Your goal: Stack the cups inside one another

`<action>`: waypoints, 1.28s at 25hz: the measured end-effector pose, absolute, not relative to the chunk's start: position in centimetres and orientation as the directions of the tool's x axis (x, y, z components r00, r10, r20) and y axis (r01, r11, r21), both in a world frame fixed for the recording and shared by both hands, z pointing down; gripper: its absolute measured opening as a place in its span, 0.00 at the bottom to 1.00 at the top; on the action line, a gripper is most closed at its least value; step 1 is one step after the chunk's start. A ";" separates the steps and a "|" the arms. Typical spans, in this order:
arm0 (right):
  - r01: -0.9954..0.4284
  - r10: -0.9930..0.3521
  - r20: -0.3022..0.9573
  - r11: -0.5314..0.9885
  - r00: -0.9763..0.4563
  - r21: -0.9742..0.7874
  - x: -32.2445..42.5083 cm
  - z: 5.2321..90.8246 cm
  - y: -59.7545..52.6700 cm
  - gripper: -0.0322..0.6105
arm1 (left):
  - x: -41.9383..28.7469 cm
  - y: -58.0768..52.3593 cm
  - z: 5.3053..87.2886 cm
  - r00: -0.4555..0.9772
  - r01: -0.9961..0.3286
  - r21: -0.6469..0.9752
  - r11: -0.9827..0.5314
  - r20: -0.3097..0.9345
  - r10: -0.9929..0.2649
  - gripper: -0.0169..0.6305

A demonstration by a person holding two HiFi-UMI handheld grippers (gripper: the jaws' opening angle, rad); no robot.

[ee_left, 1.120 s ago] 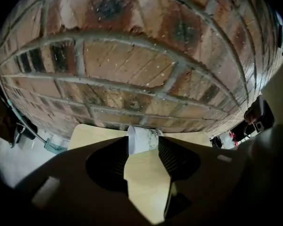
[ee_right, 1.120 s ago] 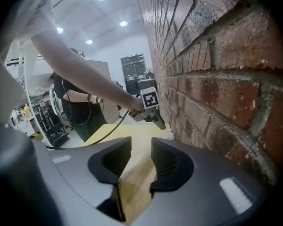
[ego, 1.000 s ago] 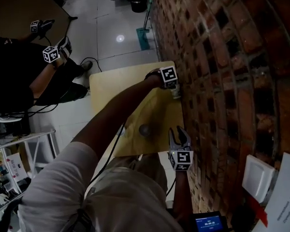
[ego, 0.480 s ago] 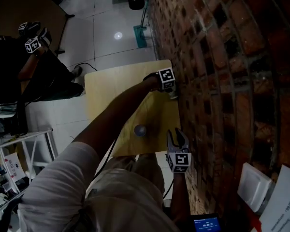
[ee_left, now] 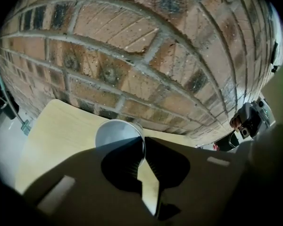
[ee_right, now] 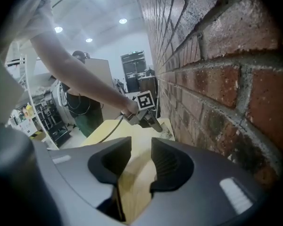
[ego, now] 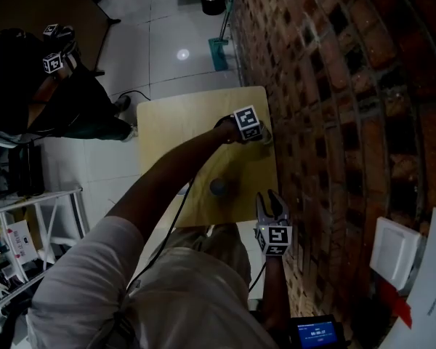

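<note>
- Task status: by my judgement the stacking is only beginning. The left gripper (ee_left: 142, 147) is clamping the rim of the white cup (ee_left: 117, 132), with its jaws together on the cup wall. This is happening at the far right of the table, close against the brick wall. The second cup (ego: 218, 187) is standing alone toward the table's near edge, well apart from the first. No cup is sitting inside another yet. Bringing the two together and nesting them is what is left.
- Brick wall (ego: 334, 107): it is running along the table's right side. It is showing rough, mottled red-brown bricks with recessed grey mortar joints.
- Table (ego: 182, 122): it is presenting a flat, smooth, pale wood-tone top with rounded corners.
- Right gripper (ee_right: 140, 149): it is hovering at the table's near edge beside the wall. Its jaws are standing apart, with only bare tabletop showing between them. Its pads are showing fine ribbing, set in a matte grey shell.
- White cup: it is showing a thin wall, a round mouth and a smooth interior, and is likely light plastic or paper. One ribbed pad is sitting inside the mouth and the other outside.
- Second cup: it is appearing as a small, round, grey shape. Whether it is upright or inverted cannot be told.
</note>
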State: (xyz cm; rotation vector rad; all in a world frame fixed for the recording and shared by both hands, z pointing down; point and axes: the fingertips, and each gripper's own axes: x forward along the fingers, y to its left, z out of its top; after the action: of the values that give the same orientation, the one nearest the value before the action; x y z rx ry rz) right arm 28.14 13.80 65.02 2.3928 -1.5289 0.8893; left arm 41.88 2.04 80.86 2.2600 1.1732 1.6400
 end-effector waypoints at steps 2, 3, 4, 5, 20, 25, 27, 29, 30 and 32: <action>-0.872 -0.773 0.560 -0.459 0.299 -0.168 27.5 64.6 14.1 0.26 | 41.1 2.5 79.1 0.157 0.523 0.486 -0.700 0.753 0.640 0.07; -0.873 -0.774 0.558 -0.458 0.301 -0.165 27.3 64.4 14.2 0.26 | 40.8 2.8 77.9 0.184 0.532 0.472 -0.703 0.746 0.640 0.07; -0.874 -0.774 0.556 -0.457 0.302 -0.162 27.0 64.2 14.3 0.26 | 40.5 3.1 76.4 0.213 0.548 0.451 -0.704 0.739 0.639 0.07; -0.875 -0.775 0.555 -0.456 0.302 -0.160 26.7 64.1 14.5 0.26 | 40.0 3.3 74.9 0.242 0.566 0.425 -0.706 0.734 0.635 0.07; -0.909 -0.802 0.523 -0.401 0.289 -0.112 21.4 61.6 14.6 0.26 | 22.7 3.4 57.0 0.515 0.564 0.155 -0.811 0.702 0.492 0.07; -0.922 -0.825 0.499 -0.368 0.265 -0.118 18.5 61.1 13.3 0.26 | 14.4 1.7 58.4 0.508 0.485 0.122 -0.866 0.767 0.392 0.07; -0.927 -0.831 0.494 -0.355 0.256 -0.118 17.3 61.1 12.8 0.26 | 11.7 1.0 59.1 0.507 0.447 0.121 -0.886 0.782 0.363 0.07; -0.932 -0.835 0.491 -0.344 0.247 -0.116 16.1 61.2 12.4 0.26 | 9.2 0.1 59.8 0.505 0.415 0.108 -0.903 0.799 0.327 0.07; -0.934 -0.838 0.488 -0.339 0.244 -0.116 15.5 61.2 12.1 0.26 | 8.0 -0.4 60.2 0.505 0.403 0.095 -0.910 0.807 0.307 0.07; -0.937 -0.845 0.481 -0.328 0.236 -0.117 14.3 61.0 11.5 0.26 | 6.3 -1.3 60.7 0.515 0.386 0.061 -0.920 0.814 0.270 0.07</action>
State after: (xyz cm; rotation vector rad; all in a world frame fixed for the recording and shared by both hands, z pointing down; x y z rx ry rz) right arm 14.34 11.52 60.99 2.3082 -1.6905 0.6993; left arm 6.29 -1.28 60.69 2.8431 0.6196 1.4901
